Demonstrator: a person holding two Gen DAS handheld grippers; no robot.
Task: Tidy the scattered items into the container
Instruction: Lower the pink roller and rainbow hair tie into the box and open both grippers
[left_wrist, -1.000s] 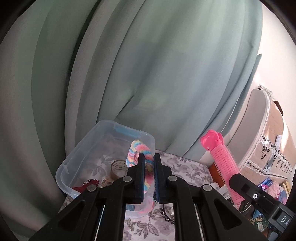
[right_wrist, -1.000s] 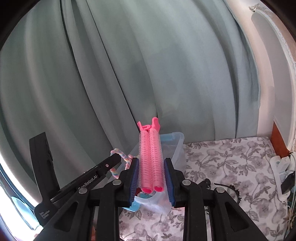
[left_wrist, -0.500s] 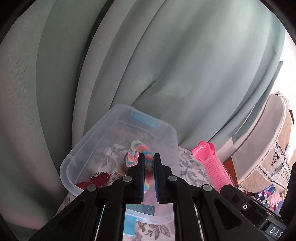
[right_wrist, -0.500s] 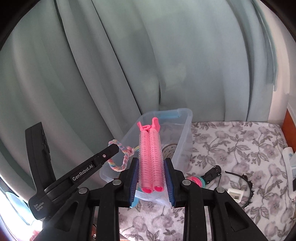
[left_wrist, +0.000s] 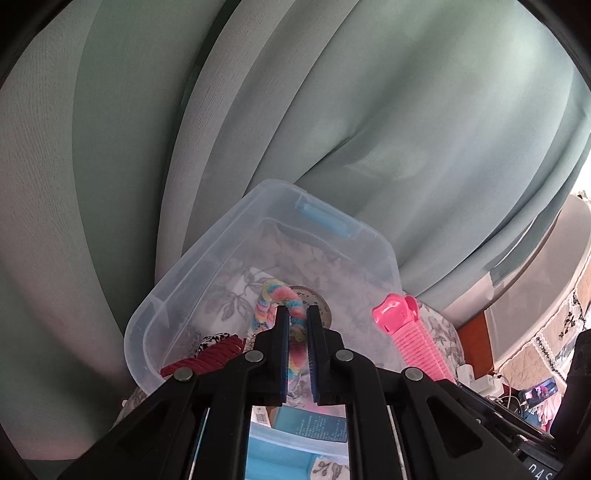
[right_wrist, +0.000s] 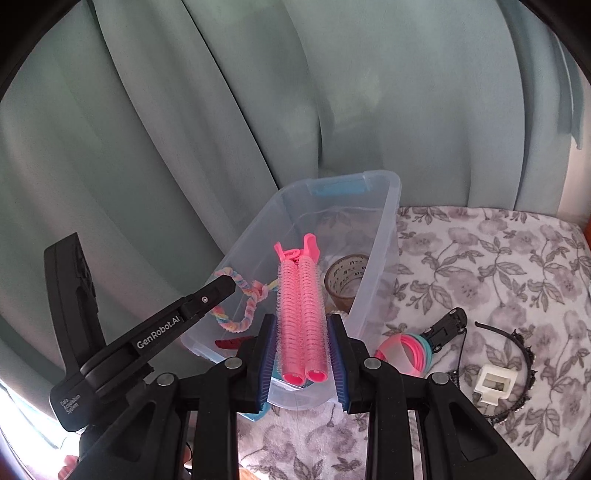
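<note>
A clear plastic bin (left_wrist: 192, 280) with blue latches stands against the curtain; it also shows in the right wrist view (right_wrist: 386, 236). My left gripper (left_wrist: 294, 317) is shut on a rainbow twisted hair tie (left_wrist: 275, 295) and holds it over the bin; the tie also shows in the right wrist view (right_wrist: 240, 306). My right gripper (right_wrist: 301, 325) is shut on a pink double hair roller (right_wrist: 301, 306), held above the bin's near end. The roller shows in the left wrist view (left_wrist: 410, 339). A tape roll (right_wrist: 347, 278) and a dark red clip (left_wrist: 210, 358) lie inside.
On the floral cloth (right_wrist: 498, 258) right of the bin lie pink and teal hoops (right_wrist: 406, 350), a black clip (right_wrist: 445, 326), a black headband (right_wrist: 524, 354) and a small white box (right_wrist: 495, 382). A grey-green curtain (right_wrist: 258, 110) hangs behind.
Both grippers have moved forward and tilted down toward the bin, each still holding its item. The hair tie and roller now hang over the bin's inside.
</note>
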